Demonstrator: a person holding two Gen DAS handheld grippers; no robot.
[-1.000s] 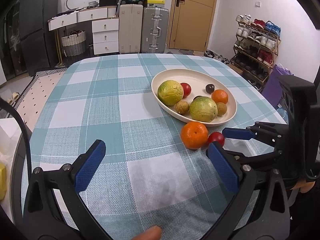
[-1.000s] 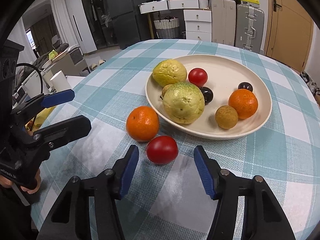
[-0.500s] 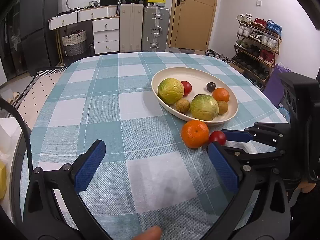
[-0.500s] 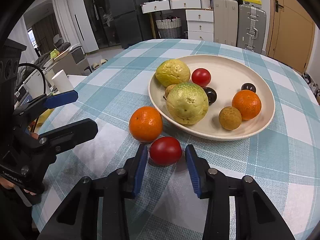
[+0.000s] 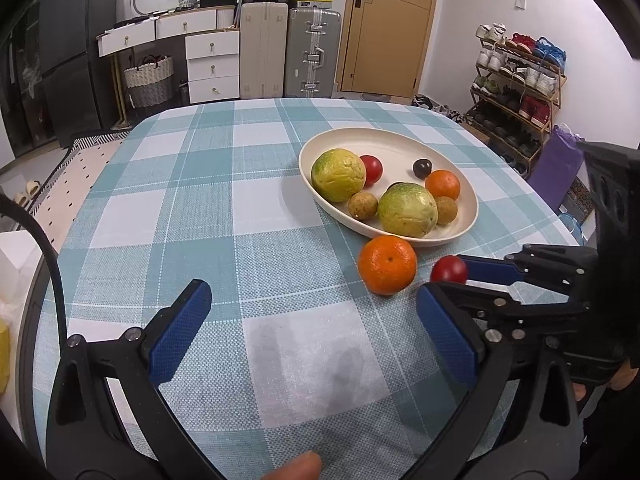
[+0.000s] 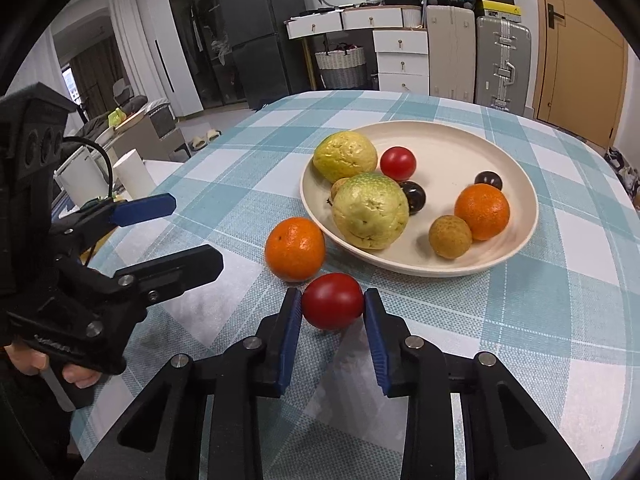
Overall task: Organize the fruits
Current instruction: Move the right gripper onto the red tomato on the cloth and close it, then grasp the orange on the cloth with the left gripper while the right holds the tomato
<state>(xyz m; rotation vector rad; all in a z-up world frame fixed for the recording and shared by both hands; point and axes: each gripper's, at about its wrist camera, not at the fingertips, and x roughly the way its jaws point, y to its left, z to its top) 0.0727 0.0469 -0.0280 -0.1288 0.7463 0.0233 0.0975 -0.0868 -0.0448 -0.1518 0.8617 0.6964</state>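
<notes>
On the round table under its teal-and-white checked cloth [image 6: 560, 320], a small glossy red tomato [image 6: 332, 301] sits just in front of the cream oval plate [image 6: 524, 216]. The right gripper [image 6: 332, 320] points down at it, and its jaws have just been closing: both blue pads [image 6: 291, 328] now press against the tomato's sides, pinching it while it rests on the cloth. Just beside the tomato, toward the left, a loose round orange mandarin [image 6: 295, 249] lies on the cloth, very close to the plate's near rim.

Inside the plate lie two large knobbly yellow-green fruits [image 6: 370, 216], a second red tomato [image 6: 397, 163], a second orange mandarin [image 6: 482, 211], two small dark glossy round fruits [image 6: 413, 196] and small brown rough-skinned round fruits [image 6: 450, 236].

The left gripper [image 5: 316, 328] hovers over bare cloth to the left, well apart from the fruit, its blue-padded jaws spread wide with nothing between them. A fingertip [image 5: 298, 468] shows at the bottom edge of the left wrist view.
</notes>
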